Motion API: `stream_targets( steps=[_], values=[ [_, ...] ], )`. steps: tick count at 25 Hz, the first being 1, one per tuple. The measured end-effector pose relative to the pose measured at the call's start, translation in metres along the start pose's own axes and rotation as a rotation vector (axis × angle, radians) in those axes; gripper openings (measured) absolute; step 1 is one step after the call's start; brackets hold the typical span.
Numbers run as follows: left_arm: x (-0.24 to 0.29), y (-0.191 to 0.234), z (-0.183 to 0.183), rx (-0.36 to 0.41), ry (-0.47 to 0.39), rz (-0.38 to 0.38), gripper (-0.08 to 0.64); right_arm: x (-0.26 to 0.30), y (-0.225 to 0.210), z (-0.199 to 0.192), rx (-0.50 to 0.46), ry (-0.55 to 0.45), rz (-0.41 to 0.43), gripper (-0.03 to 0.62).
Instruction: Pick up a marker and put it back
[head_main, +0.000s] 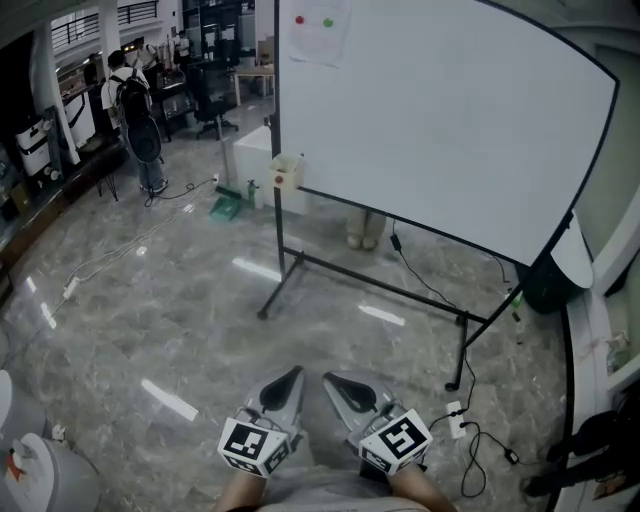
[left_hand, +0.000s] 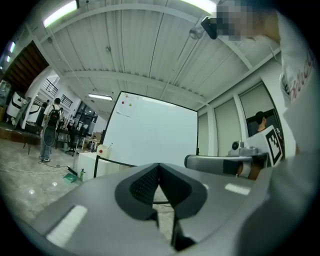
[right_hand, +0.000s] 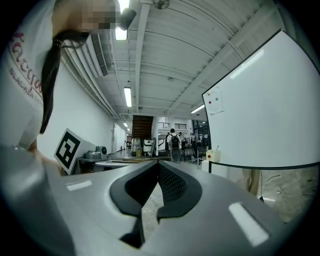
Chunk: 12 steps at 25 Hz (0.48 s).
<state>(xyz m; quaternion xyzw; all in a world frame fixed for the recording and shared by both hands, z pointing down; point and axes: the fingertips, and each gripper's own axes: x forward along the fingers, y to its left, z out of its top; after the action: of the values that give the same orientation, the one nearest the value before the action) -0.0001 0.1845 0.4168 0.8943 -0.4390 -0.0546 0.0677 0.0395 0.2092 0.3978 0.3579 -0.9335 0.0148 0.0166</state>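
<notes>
Fingers on our left gripper (head_main: 293, 376) and right gripper (head_main: 333, 381) are shut tight, with nothing in them. We stand well away from the whiteboard (head_main: 430, 120). A marker (right_hand: 216, 148) seems to poke out of the little box (head_main: 285, 172) at the board's bottom corner. If we reach in with shut fingers, we could bump the box and spill it. Cables (head_main: 410, 268) on the floor could trip us.
</notes>
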Motion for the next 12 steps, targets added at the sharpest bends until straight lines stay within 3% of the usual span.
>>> stream_targets(
  steps=[12],
  values=[
    [0.097, 0.106, 0.035, -0.016, -0.046, -0.054, -0.002, 0.114, -0.078, 0.025, -0.047, -0.012, -0.05, 0.002]
  ],
)
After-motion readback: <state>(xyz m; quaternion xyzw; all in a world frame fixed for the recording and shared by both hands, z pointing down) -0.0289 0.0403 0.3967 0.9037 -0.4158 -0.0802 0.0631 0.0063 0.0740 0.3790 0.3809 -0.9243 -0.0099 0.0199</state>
